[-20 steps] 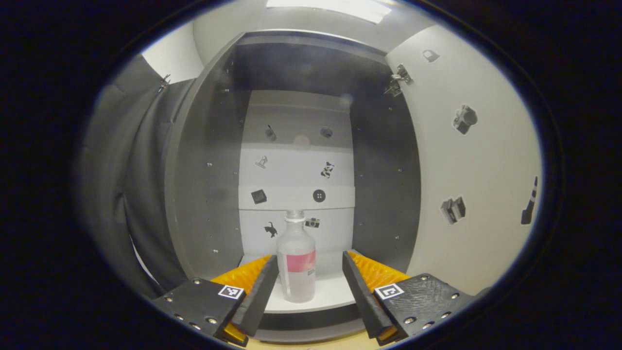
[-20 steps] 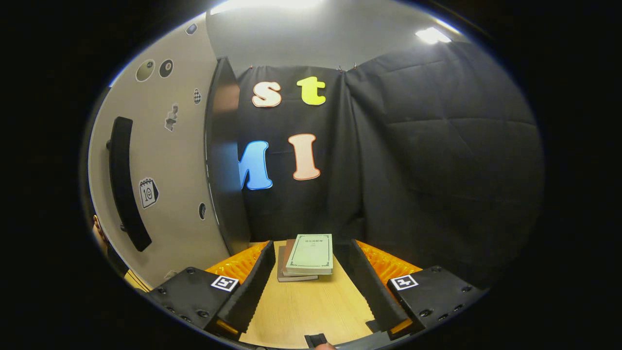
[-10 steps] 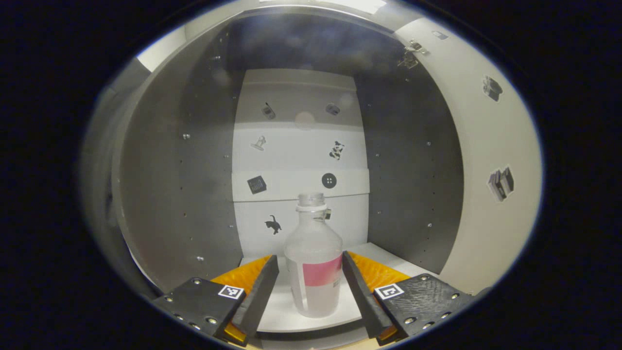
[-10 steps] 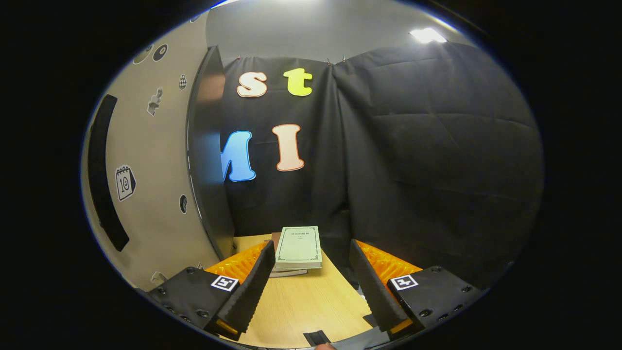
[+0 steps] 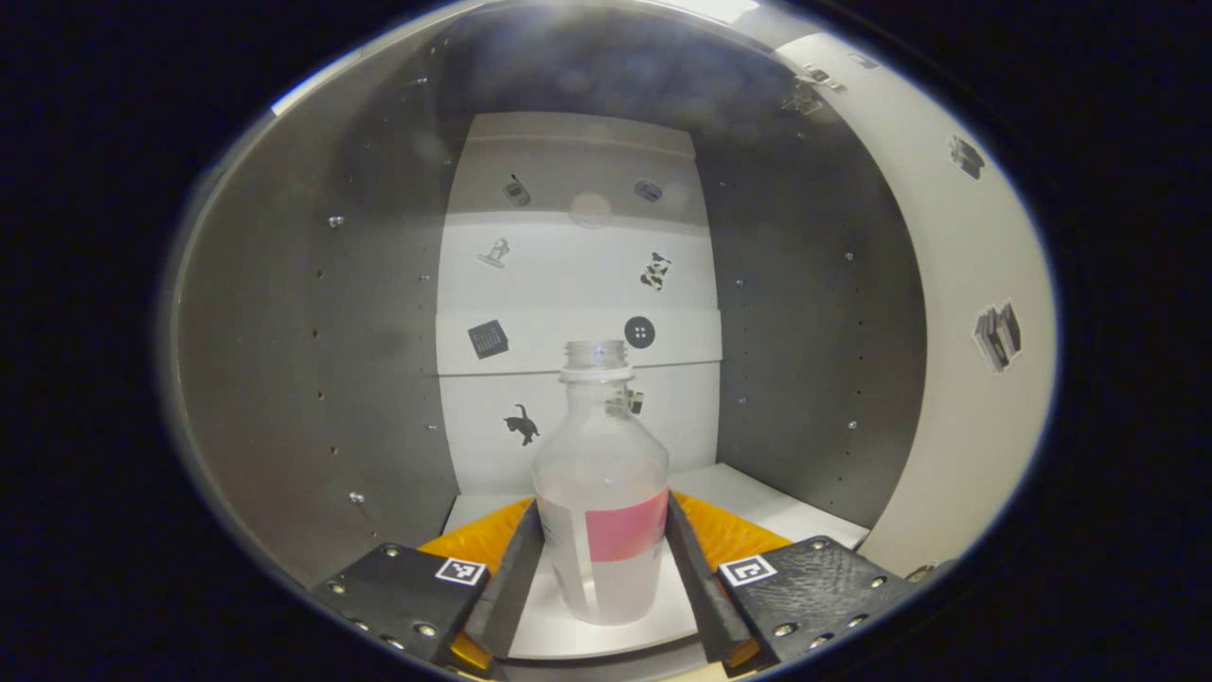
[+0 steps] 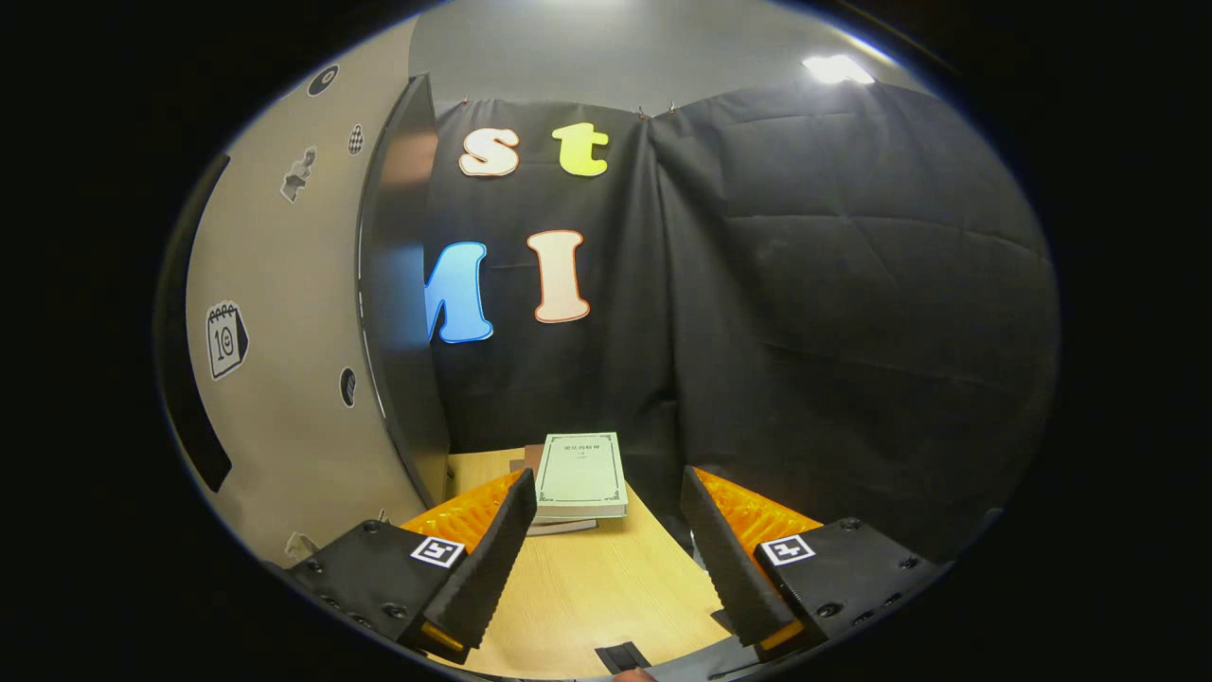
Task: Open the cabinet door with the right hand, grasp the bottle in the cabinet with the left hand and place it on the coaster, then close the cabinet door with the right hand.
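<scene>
Two black fingers of the left gripper [image 5: 602,530] are seen reaching into the cabinet [image 5: 312,360], one on either side of the bottle [image 5: 600,493]. The bottle stands upright on the white cabinet floor, translucent, uncapped, with a pink band across its lower body. Both finger pads appear to lie against the bottle's sides at the level of the band, though whether they press firmly cannot be told. Small stickers are scattered on the white back panel behind the bottle. The cabinet door [image 5: 966,379] is seen swung open at the right of the left gripper view, its pale inner face carrying more stickers.

In the right gripper view, the right gripper [image 6: 602,540] is held with its fingers spread wide and nothing between them, above a wooden table [image 6: 587,597]. A stack of books [image 6: 578,474] lies on the table ahead of the fingers. The open door's outer face, with its dark handle [image 6: 185,379], is seen at the left.
</scene>
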The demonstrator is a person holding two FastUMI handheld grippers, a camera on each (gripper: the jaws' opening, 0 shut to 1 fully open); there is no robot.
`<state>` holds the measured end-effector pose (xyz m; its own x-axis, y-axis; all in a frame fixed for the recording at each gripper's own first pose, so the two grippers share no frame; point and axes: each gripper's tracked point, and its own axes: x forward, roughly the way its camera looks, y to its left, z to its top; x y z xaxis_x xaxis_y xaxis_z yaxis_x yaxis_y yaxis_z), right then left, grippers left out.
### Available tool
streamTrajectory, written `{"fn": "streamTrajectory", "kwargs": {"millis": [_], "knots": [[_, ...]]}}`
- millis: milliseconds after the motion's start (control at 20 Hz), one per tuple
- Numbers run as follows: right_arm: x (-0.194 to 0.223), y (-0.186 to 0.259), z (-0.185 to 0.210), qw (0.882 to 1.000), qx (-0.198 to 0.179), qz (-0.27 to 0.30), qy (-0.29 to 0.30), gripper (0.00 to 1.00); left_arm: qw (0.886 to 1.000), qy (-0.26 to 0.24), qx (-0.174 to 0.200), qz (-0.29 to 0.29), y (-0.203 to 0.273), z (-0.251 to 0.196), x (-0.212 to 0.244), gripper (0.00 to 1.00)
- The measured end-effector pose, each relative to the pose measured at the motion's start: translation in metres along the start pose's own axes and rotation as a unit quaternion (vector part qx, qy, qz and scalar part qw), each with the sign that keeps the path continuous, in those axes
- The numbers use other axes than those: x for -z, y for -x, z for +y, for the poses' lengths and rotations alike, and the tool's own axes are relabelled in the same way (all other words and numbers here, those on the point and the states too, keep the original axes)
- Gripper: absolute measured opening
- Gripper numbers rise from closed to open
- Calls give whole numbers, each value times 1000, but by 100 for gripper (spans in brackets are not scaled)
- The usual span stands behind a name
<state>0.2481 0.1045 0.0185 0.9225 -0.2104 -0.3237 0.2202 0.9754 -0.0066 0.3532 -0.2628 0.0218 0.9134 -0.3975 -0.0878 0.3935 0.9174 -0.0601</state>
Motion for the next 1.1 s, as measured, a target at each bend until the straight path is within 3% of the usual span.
{"fn": "streamTrajectory", "kwargs": {"millis": [50, 100, 150, 550, 850, 900, 950, 1050, 1100], "knots": [[0, 1, -2, 1000, 2, -1, 3, 98, 1000, -1, -4, 1, 2, 2, 0, 72], [1, 0, -3, 1000, 4, -1, 6, 93, 1000, 0, -6, 0, 3, 3, 0, 74], [1, 0, -4, 1000, 4, -2, 7, 98, 1000, 3, -7, -3, 5, 4, -3, 73], [2, 1, 2, 1000, -17, -1, 2, 98, 999, 18, -17, -37, 41, 11, -27, 72], [3, 1, 7, 999, -39, 0, 3, 98, 998, 16, -40, -47, 78, 23, -35, 72], [4, 2, 8, 999, -43, 0, 3, 93, 998, 17, -45, -47, 86, 26, -36, 72], [3, 2, 8, 999, -46, -1, 4, 98, 997, 17, -50, -47, 93, 28, -36, 72], [2, 2, 7, 999, -52, -4, 7, 93, 997, 16, -64, -48, 107, 36, -39, 72], [2, 2, 8, 998, -56, -4, 9, 98, 996, 16, -70, -49, 114, 39, -39, 74]]}}
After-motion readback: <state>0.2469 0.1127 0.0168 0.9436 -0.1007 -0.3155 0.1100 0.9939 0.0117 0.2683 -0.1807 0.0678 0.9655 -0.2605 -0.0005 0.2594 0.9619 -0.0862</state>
